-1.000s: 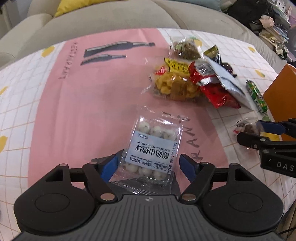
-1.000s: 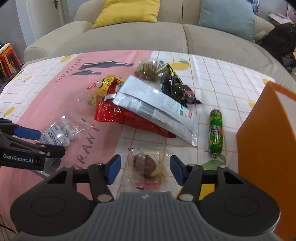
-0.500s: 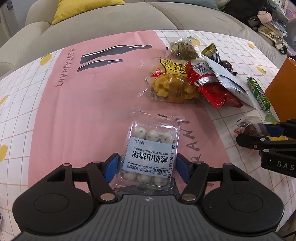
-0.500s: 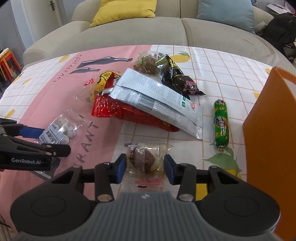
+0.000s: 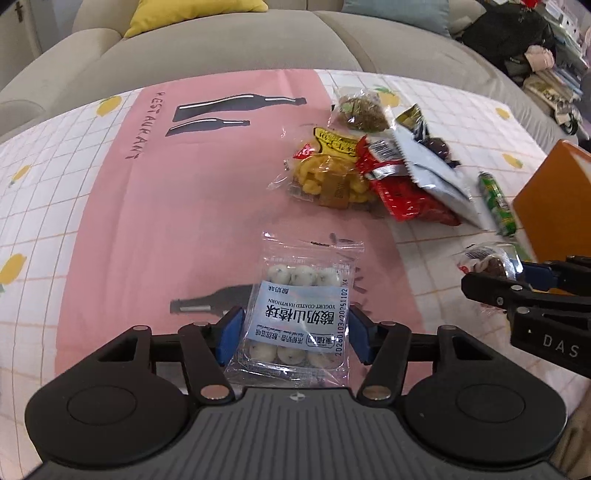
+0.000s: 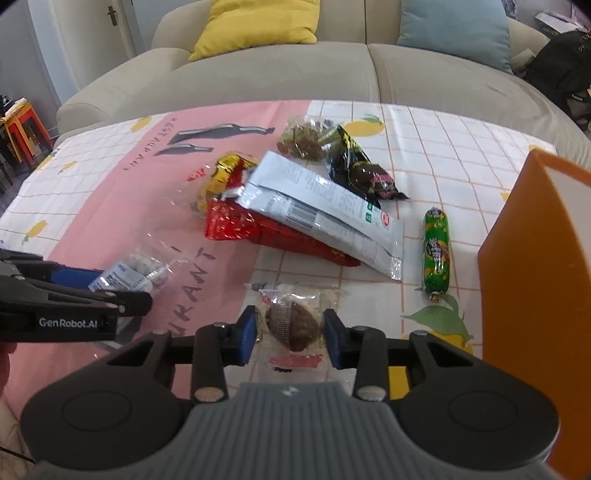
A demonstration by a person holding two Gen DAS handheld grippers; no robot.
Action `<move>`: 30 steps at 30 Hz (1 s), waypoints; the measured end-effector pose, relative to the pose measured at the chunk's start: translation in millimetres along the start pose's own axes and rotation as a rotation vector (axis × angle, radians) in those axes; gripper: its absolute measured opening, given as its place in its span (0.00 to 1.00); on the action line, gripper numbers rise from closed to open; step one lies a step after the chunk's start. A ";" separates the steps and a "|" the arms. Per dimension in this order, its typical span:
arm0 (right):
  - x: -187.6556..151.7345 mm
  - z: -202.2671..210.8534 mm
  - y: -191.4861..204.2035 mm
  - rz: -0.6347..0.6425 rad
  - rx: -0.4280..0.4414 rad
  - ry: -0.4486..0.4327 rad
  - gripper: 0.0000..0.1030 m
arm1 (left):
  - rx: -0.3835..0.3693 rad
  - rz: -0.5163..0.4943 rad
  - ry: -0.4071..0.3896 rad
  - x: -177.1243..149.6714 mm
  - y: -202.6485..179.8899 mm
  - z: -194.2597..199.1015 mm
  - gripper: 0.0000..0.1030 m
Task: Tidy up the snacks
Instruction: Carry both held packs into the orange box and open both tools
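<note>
Blue pads on the left hand-held gripper (image 5: 295,334) press on both sides of a clear pack of white yogurt balls (image 5: 301,308), so it is pinching that pack. The pack has a pale blue label and its far end sticks out past the pads, over the pink part of the tablecloth (image 5: 177,206) that covers the surface. The right hand-held gripper (image 6: 291,334) is pinching a small clear packet with a brown snack (image 6: 291,321) inside, and its blue pads touch the wrapper on each side. That packet is over the white checked part of the cloth, close to the tall orange box (image 6: 535,277) on the right. In the left wrist view the right hand-held gripper shows at the right edge with the brown snack at its tip. Farther back on the surface lies a pile of other snacks. A silver pouch (image 6: 321,206) lies on top of a red bag (image 6: 240,225). A yellow bag (image 5: 328,173) sits just beside the red one. A black packet (image 6: 358,173) and a clear bag of brown bits (image 6: 303,142) lie behind the silver pouch. A green sausage stick (image 6: 436,247) lies alone between the pile and the orange box. A grey sofa (image 6: 332,74) with a yellow cushion (image 6: 255,26) and a blue cushion (image 6: 454,33) stands behind the surface.
</note>
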State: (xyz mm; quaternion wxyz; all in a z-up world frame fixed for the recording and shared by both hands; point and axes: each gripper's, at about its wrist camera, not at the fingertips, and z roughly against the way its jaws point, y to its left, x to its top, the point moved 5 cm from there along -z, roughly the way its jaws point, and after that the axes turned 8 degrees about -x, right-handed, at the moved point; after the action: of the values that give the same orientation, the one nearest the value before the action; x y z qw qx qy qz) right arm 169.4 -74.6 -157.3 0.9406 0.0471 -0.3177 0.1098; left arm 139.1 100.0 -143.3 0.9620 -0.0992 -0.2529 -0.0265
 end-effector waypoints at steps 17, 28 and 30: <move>-1.7 101.8 -9.5 0.009 0.082 -0.092 0.35 | -0.089 -0.007 -0.160 -2.3 -60.2 99.8 0.66; -2.8 162.0 -84.5 -0.077 0.083 -0.114 0.35 | -0.239 -0.111 -0.208 28.0 -133.8 130.2 0.66; -3.4 169.1 -103.0 -0.098 0.076 -0.108 0.35 | -0.278 -0.138 -0.200 35.3 -151.1 127.9 0.66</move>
State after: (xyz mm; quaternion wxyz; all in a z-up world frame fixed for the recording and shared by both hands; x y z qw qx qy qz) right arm 91.8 -202.0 -27.2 0.9239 0.1040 -0.3610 0.0730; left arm 93.1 -21.8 9.9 0.9049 -0.2159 -0.3475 -0.1171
